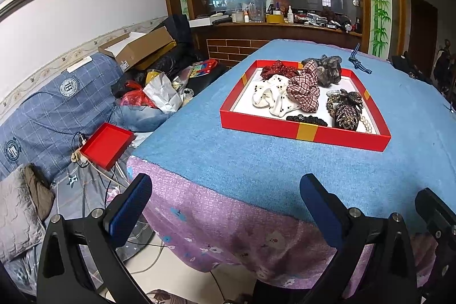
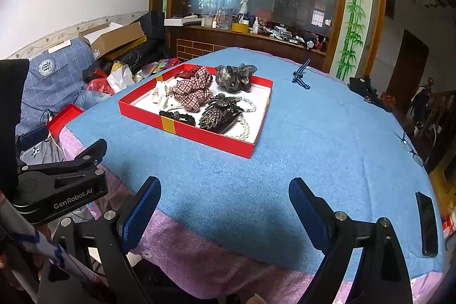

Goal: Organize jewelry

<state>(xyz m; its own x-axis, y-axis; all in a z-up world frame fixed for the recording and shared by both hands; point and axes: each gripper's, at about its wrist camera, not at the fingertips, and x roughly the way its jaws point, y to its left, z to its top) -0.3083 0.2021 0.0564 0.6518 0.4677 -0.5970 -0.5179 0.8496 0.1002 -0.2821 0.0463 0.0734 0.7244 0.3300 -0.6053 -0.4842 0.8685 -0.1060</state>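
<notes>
A red tray (image 1: 305, 131) sits on a blue cloth (image 1: 256, 161) covering the table, holding a heap of hair pieces and jewelry. Inside lie a plaid scrunchie (image 1: 303, 89), a white dotted scrunchie (image 1: 270, 99), a red dotted scrunchie (image 1: 278, 69) and a grey scrunchie (image 1: 329, 70) toward the far wall. A jewelled clip (image 1: 346, 107) rests near the tray's right side, touching a pearl strand (image 1: 367, 126), with a black beaded band (image 1: 306, 120) along the near wall. Outside the tray, a blue cord (image 1: 357, 60) lies at the far edge of the cloth, well apart. The left gripper (image 1: 228, 204) and right gripper (image 2: 225, 207) both hover near the table's front edge, jaws spread wide and holding nothing, well short of the tray. A phone (image 2: 427, 224) lies at the cloth's right edge. A second red lid (image 1: 107, 146) rests on the cluttered sofa (image 1: 51, 110) left of the table.
</notes>
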